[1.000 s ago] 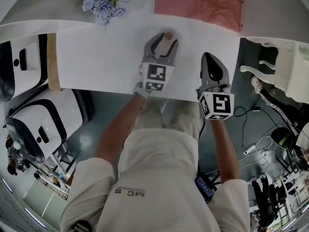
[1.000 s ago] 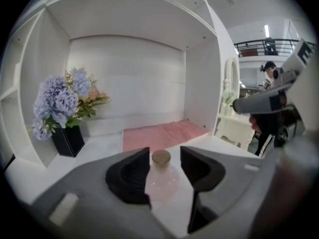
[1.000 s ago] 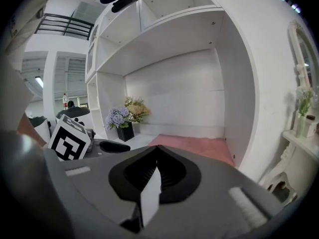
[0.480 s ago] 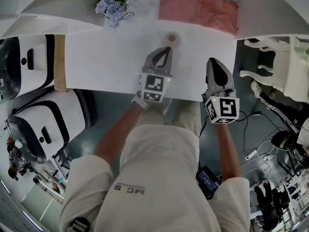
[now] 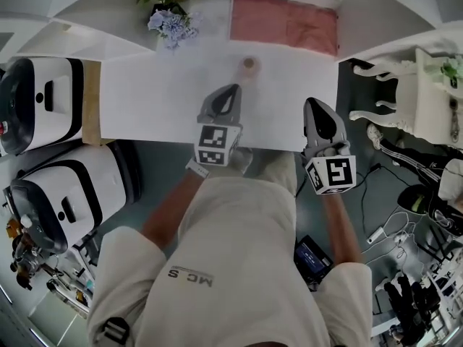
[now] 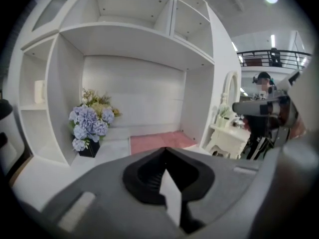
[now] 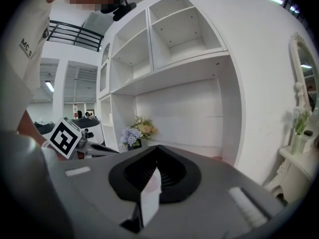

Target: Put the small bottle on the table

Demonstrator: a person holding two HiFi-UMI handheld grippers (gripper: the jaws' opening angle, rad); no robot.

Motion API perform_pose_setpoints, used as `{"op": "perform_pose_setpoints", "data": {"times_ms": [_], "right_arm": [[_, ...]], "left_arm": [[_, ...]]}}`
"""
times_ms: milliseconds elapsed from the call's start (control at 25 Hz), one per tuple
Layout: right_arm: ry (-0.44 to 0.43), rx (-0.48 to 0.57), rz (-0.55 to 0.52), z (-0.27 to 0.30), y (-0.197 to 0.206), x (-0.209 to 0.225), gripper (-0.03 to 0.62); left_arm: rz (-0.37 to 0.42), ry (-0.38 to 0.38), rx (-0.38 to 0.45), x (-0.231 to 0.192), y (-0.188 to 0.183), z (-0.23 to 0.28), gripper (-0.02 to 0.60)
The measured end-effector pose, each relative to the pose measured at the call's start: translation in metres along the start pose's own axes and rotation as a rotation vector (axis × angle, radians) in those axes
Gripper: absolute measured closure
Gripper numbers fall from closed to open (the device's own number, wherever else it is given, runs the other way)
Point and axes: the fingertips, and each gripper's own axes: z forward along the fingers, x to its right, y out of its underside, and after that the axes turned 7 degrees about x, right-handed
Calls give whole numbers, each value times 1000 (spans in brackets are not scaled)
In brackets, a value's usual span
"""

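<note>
Now the small bottle point(image 5: 249, 65) stands on the white table point(image 5: 145, 92), toward its far side and apart from the left gripper point(image 5: 231, 90), whose jaws have just been closing on nothing, and the right gripper point(image 5: 314, 104), also pinched together empty; likely light, rigid, tippy, best gripped round its body.

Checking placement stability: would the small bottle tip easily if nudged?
Probably: the bottle stands upright on a small footprint, so a nudge could topple it. It looks round, so it might then roll across the smooth table.
</note>
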Motion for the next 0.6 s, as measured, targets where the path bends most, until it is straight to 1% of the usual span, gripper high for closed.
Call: {"op": "perform_pose_setpoints", "data": {"times_ms": [160,280,480,600], "right_arm": [[-24,17,-24,-13,-19,-13,599],[-38,34,-40,-19,-32,-22,599],[-26,91,-57,-25,-57,-34,599],[-27,116,-70,-29,-69,-45,599]], "left_arm": [[17,20,18,12,-24,-19,581],[19,37,51,23,-47,-32,581],[27,78,103,35,-79,-53,581],[37,86,131,36,-96,-66,581]]}}
